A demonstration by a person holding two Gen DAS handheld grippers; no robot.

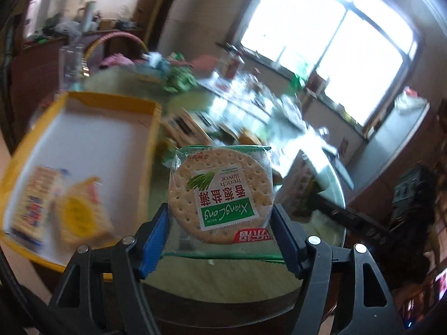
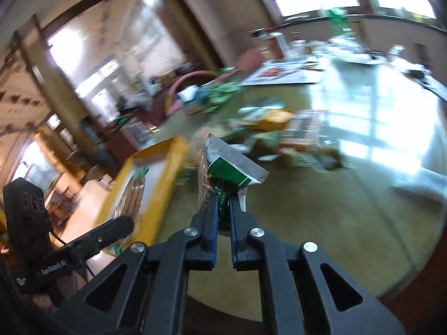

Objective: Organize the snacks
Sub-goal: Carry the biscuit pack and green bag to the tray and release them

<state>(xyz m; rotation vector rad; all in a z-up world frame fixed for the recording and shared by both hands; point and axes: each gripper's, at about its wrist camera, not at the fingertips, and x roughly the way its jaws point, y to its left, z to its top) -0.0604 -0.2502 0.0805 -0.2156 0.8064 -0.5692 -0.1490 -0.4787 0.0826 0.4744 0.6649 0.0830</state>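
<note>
My left gripper [image 1: 220, 220] clamps the clear-wrapped round cracker packet [image 1: 220, 195] across its width, my right gripper [image 2: 223, 209] pinches a green-and-silver foil packet [image 2: 226, 167] by its edge, both raised beside the yellow-rimmed white tray [image 1: 92, 139] for sorting.

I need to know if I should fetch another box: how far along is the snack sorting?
Done: two cracker packs already lie in the yellow box. In hand: the left gripper holds a round cracker packet, and the right gripper pinches a green and silver packet. Left: a blurred heap of loose snacks still sits on the table.
</note>
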